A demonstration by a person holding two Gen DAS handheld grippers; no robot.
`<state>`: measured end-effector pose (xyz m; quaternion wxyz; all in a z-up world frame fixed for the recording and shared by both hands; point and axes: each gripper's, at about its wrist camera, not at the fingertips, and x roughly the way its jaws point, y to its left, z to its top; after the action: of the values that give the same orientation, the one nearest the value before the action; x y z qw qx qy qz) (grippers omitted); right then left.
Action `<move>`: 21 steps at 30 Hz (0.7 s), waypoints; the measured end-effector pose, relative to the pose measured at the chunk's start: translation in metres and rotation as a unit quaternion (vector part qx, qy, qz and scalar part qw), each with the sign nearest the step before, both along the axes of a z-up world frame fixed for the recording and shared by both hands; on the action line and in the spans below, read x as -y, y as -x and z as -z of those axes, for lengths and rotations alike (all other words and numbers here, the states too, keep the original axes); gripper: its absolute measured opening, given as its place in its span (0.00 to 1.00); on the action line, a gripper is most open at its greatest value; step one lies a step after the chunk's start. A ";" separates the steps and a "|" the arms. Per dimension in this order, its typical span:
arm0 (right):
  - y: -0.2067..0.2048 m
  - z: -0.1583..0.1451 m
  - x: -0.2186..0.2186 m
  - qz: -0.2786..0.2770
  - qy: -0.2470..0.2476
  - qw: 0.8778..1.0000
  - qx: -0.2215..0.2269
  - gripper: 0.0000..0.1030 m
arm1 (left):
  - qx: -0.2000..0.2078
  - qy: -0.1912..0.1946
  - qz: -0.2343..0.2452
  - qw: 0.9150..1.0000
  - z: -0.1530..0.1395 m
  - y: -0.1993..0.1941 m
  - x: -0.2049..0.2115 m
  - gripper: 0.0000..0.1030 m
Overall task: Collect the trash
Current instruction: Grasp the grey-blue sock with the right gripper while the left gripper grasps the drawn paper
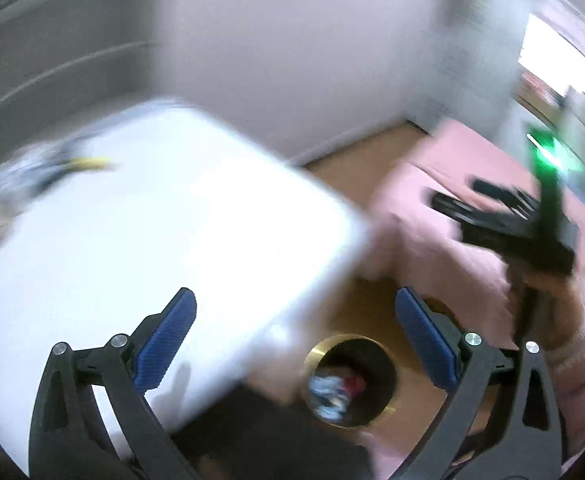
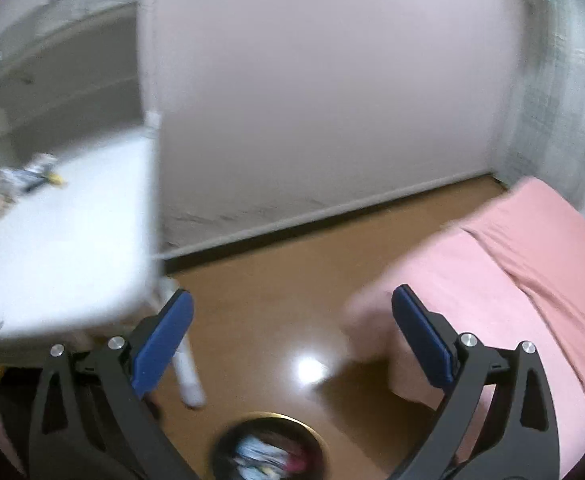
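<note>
A round gold-rimmed bin point(image 1: 350, 380) stands on the floor below the table corner, with blurred wrappers inside; it also shows in the right wrist view point(image 2: 268, 450). Blurred trash point(image 1: 32, 176) lies at the far left of the white table point(image 1: 172, 220), also in the right wrist view point(image 2: 32, 178). My left gripper point(image 1: 294, 328) is open and empty, above the table corner and the bin. My right gripper point(image 2: 292, 330) is open and empty above the floor, just beyond the bin; it shows as a black shape in the left wrist view point(image 1: 504, 224).
A pink-covered bed point(image 2: 532, 280) stands on the right. A white wall point(image 2: 332, 100) runs behind, with brown floor point(image 2: 292, 264) between table and bed. A white table leg point(image 2: 184, 364) stands near the bin. Both views are motion-blurred.
</note>
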<state>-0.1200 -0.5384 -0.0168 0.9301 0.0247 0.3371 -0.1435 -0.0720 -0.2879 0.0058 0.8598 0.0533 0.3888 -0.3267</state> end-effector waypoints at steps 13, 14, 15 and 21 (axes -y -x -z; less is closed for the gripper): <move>-0.174 -0.017 -0.170 -0.236 -0.014 0.971 -0.029 0.93 | 0.014 -0.111 -0.306 0.945 0.001 -0.127 -0.266 0.94; -0.185 -0.017 -0.179 -0.244 -0.008 0.969 -0.035 0.93 | 0.011 -0.117 -0.305 0.945 0.006 -0.142 -0.275 0.94; -0.196 -0.017 -0.189 -0.257 -0.001 0.965 -0.043 0.93 | 0.009 -0.125 -0.302 0.945 0.009 -0.155 -0.279 0.94; -0.257 -0.019 -0.239 -0.326 0.011 0.944 -0.045 0.93 | 0.011 -0.171 -0.241 0.955 0.019 -0.211 -0.276 0.94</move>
<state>0.1369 -0.2989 0.0021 0.9103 -0.1034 0.3662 0.1630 0.1387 -0.0121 -0.0128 0.8951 0.1075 0.4310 -0.0379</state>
